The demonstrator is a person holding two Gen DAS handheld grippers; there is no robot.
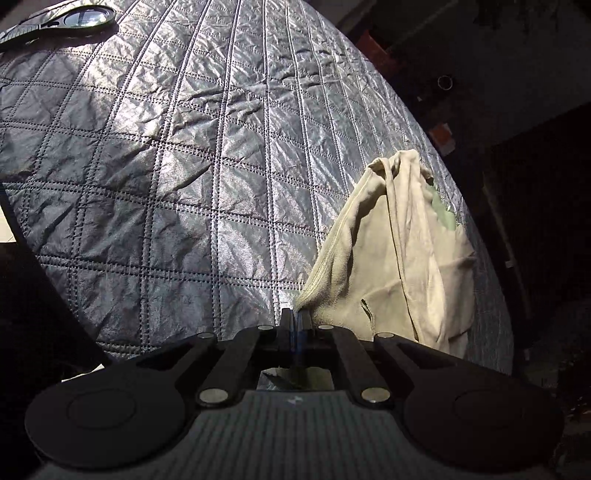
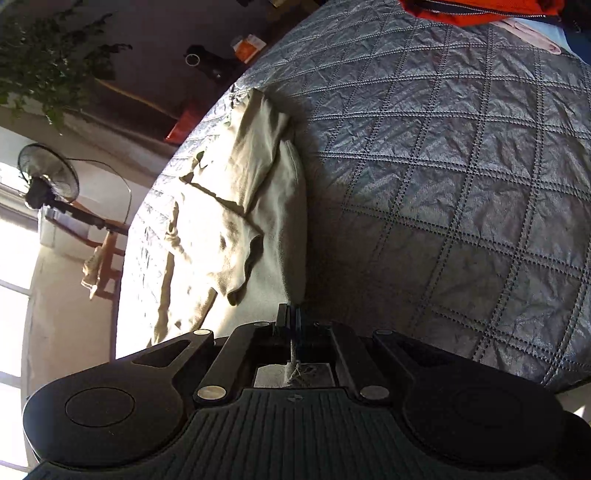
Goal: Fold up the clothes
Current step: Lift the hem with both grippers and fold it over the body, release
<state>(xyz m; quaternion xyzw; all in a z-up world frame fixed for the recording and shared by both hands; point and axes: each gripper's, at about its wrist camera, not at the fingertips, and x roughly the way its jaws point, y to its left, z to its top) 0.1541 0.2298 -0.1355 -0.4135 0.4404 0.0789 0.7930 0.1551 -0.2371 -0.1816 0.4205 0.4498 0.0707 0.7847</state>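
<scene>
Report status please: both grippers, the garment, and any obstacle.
Left gripper shut on beige garment edge. Right gripper shut on it too. Garment lies partly on grey quilt. Nothing in the way; magnifying glass far off.

My left gripper [image 1: 295,321] sits low over the quilted grey bedspread [image 1: 177,177], its two fingers pressed together on the near edge of a beige garment [image 1: 399,266]. The cloth rises from my fingertips and hangs bunched and creased, with a seam running along its left side and a small patch of green showing near its upper right. It lies toward the right edge of the bedspread. Far off, at the far left corner, lies a dark object with a round glass lens [image 1: 86,18]. Sunlight falls across the middle of the quilt.
</scene>
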